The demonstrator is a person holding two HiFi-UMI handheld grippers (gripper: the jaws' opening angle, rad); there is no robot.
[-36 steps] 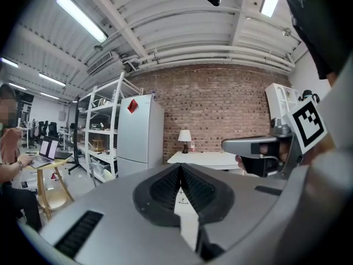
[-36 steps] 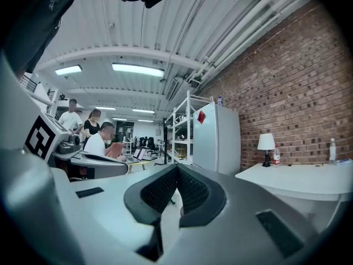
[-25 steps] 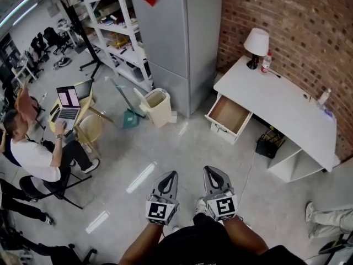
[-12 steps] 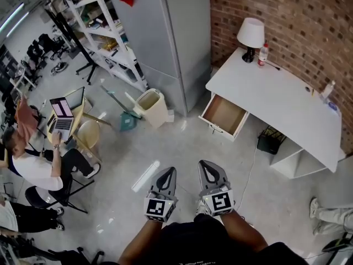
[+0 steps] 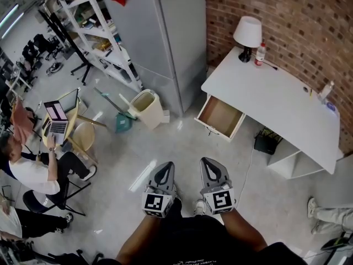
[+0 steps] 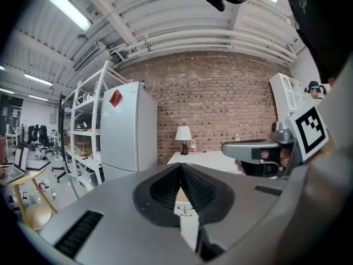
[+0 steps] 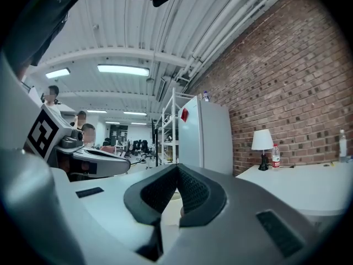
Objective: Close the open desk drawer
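Brown-bottomed drawer (image 5: 220, 116) still hangs open under the white desk (image 5: 278, 101) — person's stepped closer, left claw (image 5: 167, 165) and right claw (image 5: 207, 161) both pressed together, empty, but well short of it.

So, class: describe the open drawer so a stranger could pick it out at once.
Find the brick wall; a white desk stands against it. The drawer juts out below the desk's lamp end. Its bare brown inside sets it apart from the white desk around it.
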